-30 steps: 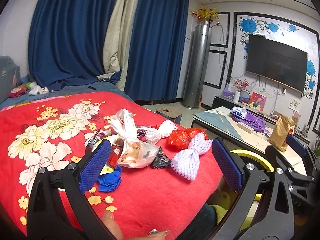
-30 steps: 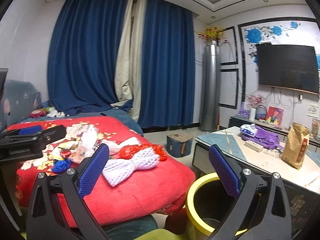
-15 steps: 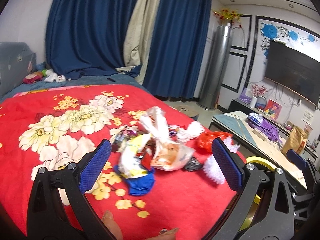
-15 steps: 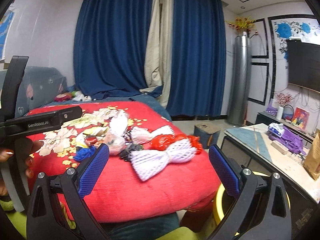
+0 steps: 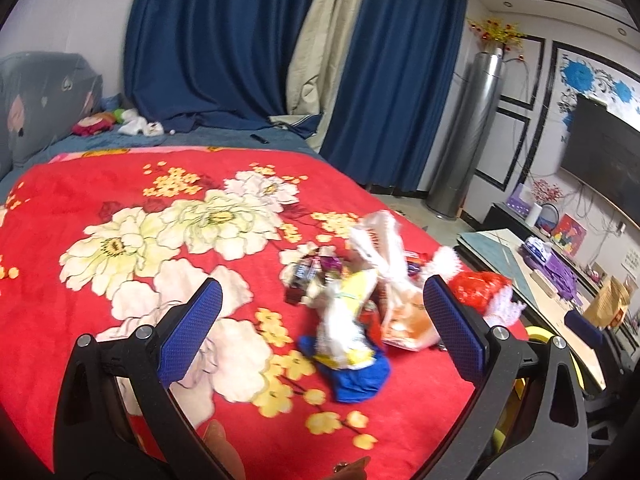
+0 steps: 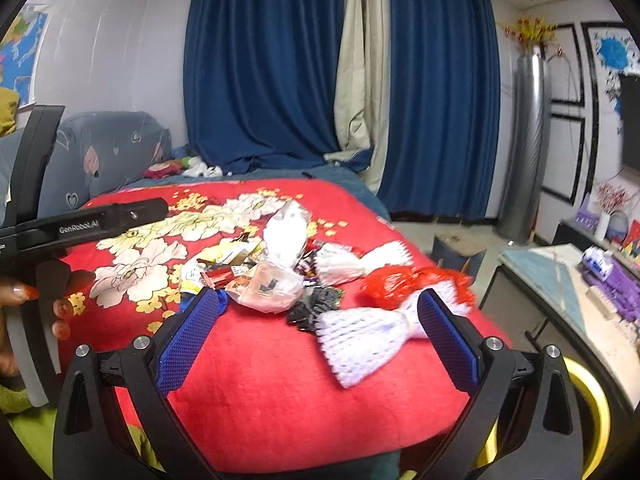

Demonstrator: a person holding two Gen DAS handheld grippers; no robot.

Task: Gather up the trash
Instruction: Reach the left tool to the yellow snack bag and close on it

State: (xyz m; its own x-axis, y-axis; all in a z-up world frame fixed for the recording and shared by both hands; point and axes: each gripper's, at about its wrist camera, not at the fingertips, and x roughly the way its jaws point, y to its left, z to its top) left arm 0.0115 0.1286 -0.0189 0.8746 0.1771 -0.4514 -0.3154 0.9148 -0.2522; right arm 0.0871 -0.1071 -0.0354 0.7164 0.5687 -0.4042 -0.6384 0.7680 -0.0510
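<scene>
From the left wrist view, the left gripper (image 5: 320, 320) hangs above the red floral blanket (image 5: 120, 208) with its blue pads spread wide and nothing between them. The trash pile (image 5: 360, 300) lies on the blanket toward its right edge: a yellow-and-white wrapper (image 5: 344, 320) over a blue scrap (image 5: 356, 376), a clear plastic bag (image 5: 384, 256) just beside it, and a red bag (image 5: 476, 286) further right

From the right wrist view, the right gripper (image 6: 316, 328) is also spread wide and empty, hovering over the near edge of the blanket (image 6: 260, 380). A white foam net (image 6: 368, 336) lies between its pads in the picture, touching the red bag (image 6: 392, 284). The clear bag (image 6: 276, 280) and small wrappers (image 6: 216, 268) sit behind. A yellow-rimmed bin (image 6: 588, 392) stands low at right, beside the bed
</scene>
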